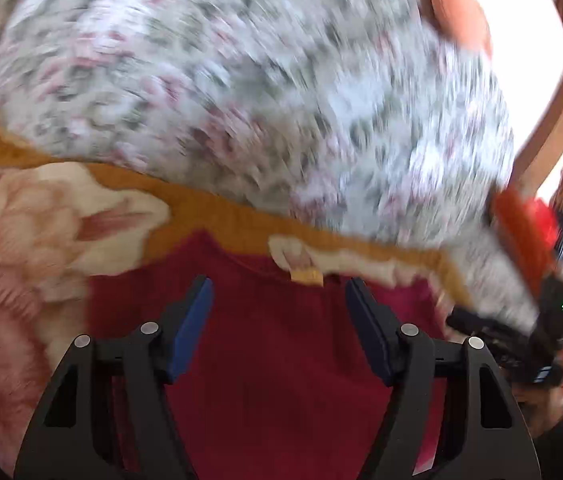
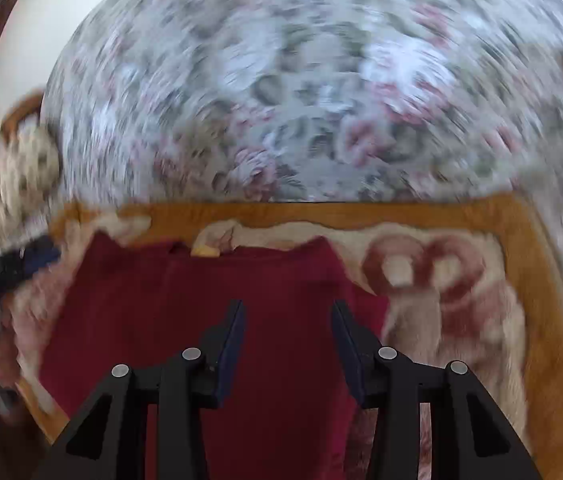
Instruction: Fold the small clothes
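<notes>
Left tongs (image 1: pixel 279 304): wide open, empty, over the maroon garment (image 1: pixel 281 360).
Right tongs (image 2: pixel 287 322): likewise (image 2: pixel 209 312).
Tip: pinch each neckline corner squarely, both together.

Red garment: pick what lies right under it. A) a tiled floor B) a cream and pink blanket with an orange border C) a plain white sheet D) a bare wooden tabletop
B: in both views the red garment lies on a cream and pink blanket with an orange border, with a floral cover beyond. Both the left gripper and the right gripper are open above the garment.
</notes>
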`<state>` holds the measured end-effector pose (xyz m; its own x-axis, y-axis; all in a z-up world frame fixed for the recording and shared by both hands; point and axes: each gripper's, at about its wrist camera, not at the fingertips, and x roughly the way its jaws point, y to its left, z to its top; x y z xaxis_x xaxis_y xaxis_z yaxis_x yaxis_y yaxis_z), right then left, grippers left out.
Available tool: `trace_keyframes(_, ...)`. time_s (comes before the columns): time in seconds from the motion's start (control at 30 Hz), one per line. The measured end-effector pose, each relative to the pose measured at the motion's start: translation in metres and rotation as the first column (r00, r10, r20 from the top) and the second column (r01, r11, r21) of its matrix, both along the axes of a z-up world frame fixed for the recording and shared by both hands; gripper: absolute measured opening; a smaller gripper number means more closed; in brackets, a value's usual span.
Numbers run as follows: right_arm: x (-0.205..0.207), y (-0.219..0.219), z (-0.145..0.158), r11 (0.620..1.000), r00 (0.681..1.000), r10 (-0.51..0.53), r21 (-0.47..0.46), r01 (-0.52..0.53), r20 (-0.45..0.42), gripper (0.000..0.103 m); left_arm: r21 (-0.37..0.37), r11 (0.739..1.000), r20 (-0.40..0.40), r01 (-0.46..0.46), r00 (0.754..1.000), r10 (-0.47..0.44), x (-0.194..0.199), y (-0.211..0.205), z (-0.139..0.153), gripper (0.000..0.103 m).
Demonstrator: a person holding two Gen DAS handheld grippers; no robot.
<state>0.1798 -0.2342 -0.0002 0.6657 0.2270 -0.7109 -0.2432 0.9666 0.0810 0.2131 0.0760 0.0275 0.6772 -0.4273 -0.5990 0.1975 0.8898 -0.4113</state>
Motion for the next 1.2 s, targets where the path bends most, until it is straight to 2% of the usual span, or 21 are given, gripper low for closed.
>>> trace_keyframes(0.1,0.017,0.026,-0.007,0.996,0.999,0.034,-0.08,-0.034,-0.001,0.043,0.157,0.986,-0.052,-0.046,0.997,0.055,0.031,-0.016,-0.022,0.068)
trace_keyframes(0.2,0.049,0.025,-0.021,0.997,0.998,-0.041,-0.062,0.038,-0.052,0.043,0.224,0.97,-0.112,-0.1,0.986,0.127,0.054,-0.005,-0.045,0.068)
trace_keyframes(0.23,0.061,0.021,-0.029,0.995,0.993,-0.081,-0.06,0.076,-0.089,0.043,0.241,0.965,-0.159,-0.105,0.976,0.147,0.061,0.001,-0.06,0.068)
trace_keyframes(0.27,0.069,0.018,-0.037,0.994,0.987,-0.103,-0.051,0.097,-0.127,0.043,0.235,0.967,-0.188,-0.1,0.971,0.146,0.063,0.006,-0.069,0.067)
trace_keyframes(0.33,0.083,0.012,-0.059,0.991,0.971,-0.132,-0.039,0.126,-0.198,0.043,0.231,0.968,-0.142,-0.101,0.981,0.136,0.06,0.008,-0.075,0.066)
trace_keyframes(0.43,0.075,0.013,-0.068,0.993,0.989,-0.111,-0.056,0.106,-0.097,0.046,0.232,0.965,-0.097,-0.12,0.985,0.146,0.054,0.007,-0.079,0.067)
trace_keyframes(0.53,0.07,0.02,-0.072,0.989,0.993,-0.111,-0.105,0.106,-0.05,0.048,0.162,0.98,-0.105,-0.115,0.986,0.133,0.053,0.017,-0.083,0.071)
trace_keyframes(0.63,0.072,0.02,-0.072,0.99,0.993,-0.108,-0.1,0.103,-0.047,0.049,0.123,0.986,-0.102,-0.113,0.987,0.126,0.057,0.018,-0.083,0.072)
trace_keyframes(0.8,0.071,0.015,-0.071,0.994,0.994,-0.096,-0.053,0.093,-0.048,0.053,0.13,0.985,-0.088,-0.117,0.988,0.129,0.054,0.015,-0.083,0.072)
trace_keyframes(0.97,0.07,0.02,-0.072,0.994,0.995,-0.085,-0.072,0.082,-0.047,0.059,0.125,0.985,-0.081,-0.115,0.989,0.126,0.052,0.015,-0.084,0.074)
trace_keyframes(1.1,0.072,0.019,-0.073,0.997,0.996,-0.065,-0.042,0.063,-0.055,0.067,0.105,0.987,-0.076,-0.119,0.989,0.127,0.051,0.016,-0.084,0.074)
trace_keyframes(1.2,0.074,0.02,-0.074,0.998,0.997,-0.057,-0.038,0.054,-0.059,0.069,0.108,0.988,-0.081,-0.114,0.989,0.123,0.054,0.015,-0.085,0.077)
